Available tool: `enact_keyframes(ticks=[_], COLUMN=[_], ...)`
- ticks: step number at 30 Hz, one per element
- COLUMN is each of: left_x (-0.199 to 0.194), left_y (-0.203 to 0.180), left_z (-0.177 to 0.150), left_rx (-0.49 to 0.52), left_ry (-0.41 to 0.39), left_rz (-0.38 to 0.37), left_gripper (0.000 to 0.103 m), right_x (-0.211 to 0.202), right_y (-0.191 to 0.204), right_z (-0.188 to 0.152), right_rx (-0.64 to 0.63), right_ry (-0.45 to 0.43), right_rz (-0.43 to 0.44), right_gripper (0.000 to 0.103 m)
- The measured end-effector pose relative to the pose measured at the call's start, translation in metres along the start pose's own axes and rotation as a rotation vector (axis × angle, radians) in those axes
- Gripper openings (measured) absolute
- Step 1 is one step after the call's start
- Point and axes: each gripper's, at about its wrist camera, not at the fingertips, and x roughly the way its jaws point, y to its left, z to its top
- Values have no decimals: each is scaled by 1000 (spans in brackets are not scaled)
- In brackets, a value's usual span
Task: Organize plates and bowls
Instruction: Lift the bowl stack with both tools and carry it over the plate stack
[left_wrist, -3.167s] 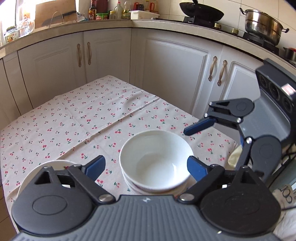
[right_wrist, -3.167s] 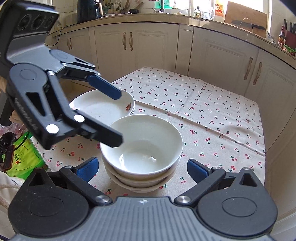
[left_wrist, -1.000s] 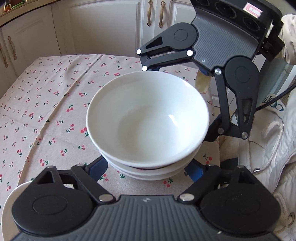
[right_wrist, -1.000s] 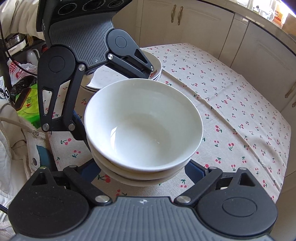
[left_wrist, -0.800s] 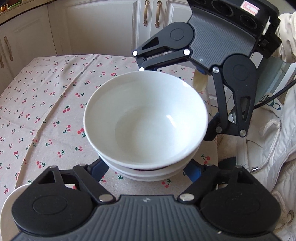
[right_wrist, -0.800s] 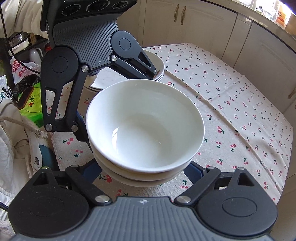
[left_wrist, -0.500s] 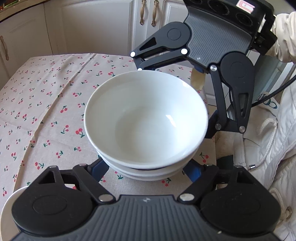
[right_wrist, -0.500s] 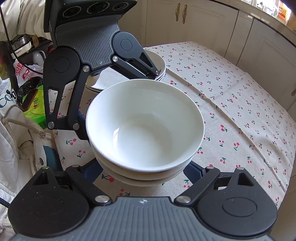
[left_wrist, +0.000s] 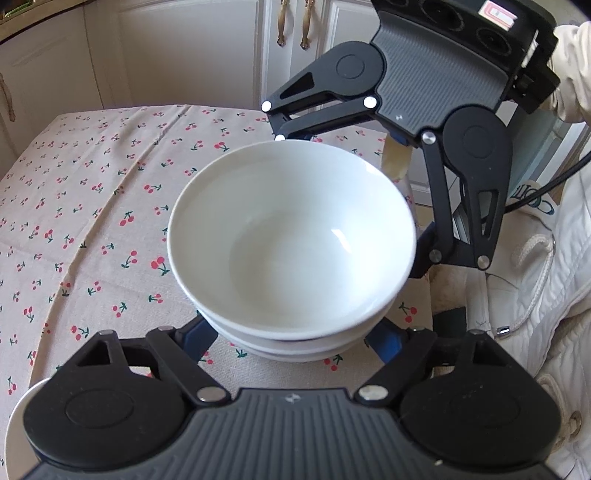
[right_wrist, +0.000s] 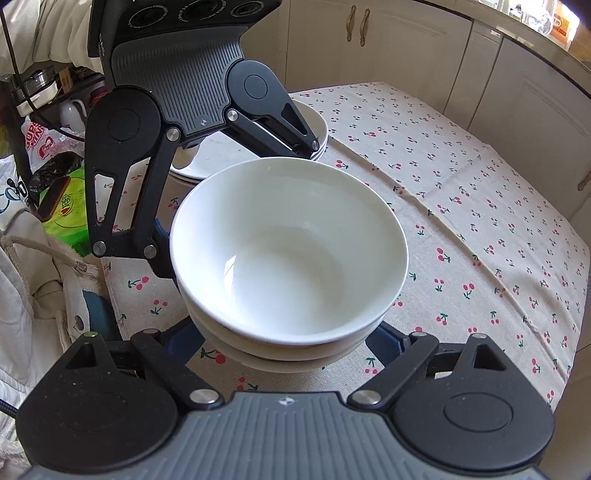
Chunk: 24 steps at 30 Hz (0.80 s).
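A stack of white bowls (left_wrist: 291, 240) is held above the cherry-print tablecloth (left_wrist: 92, 206), between both grippers. My left gripper (left_wrist: 291, 332) has its blue fingers pressed against the lower bowls from the near side. My right gripper (right_wrist: 280, 336) grips the same stack (right_wrist: 288, 251) from the opposite side, its blue fingers under the rims. Each gripper shows in the other's view, facing it across the stack. A stack of white plates (right_wrist: 236, 155) sits on the table behind the left gripper in the right wrist view.
White kitchen cabinets (left_wrist: 184, 55) stand behind the table. A white jacket (left_wrist: 535, 295) and bags lie off the table edge. A green package (right_wrist: 62, 206) and clutter sit on the floor side. A plate rim (left_wrist: 14, 424) shows at the bottom left.
Three seconds ago the bowls sat on the table with both grippers open around them. Now both grip the stack, which has risen slightly and shifted over the last second.
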Motion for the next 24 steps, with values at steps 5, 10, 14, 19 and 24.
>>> enact_keyframes(ticks=[5, 10, 14, 19, 24], left_x=[-1, 0, -1, -2, -3], left_y=[0, -1, -4, -7, -7], left_z=[0, 1, 0, -1, 0], left_rx=[5, 12, 24, 33, 35], left_ry=[3, 11, 10, 8, 5], left_rz=[4, 6, 28, 43, 43], left_gripper=[85, 85, 85, 84, 84], right_x=[-1, -1, -1, -2, -2], right_y=[-1, 0, 2, 3, 1], right_z=[0, 1, 1, 1, 1], right_rx=[5, 2, 4, 9, 21], right_ry=[3, 8, 11, 14, 17], right_rz=[-1, -6, -16, -19, -17], right_gripper=[95, 95, 95, 95, 95])
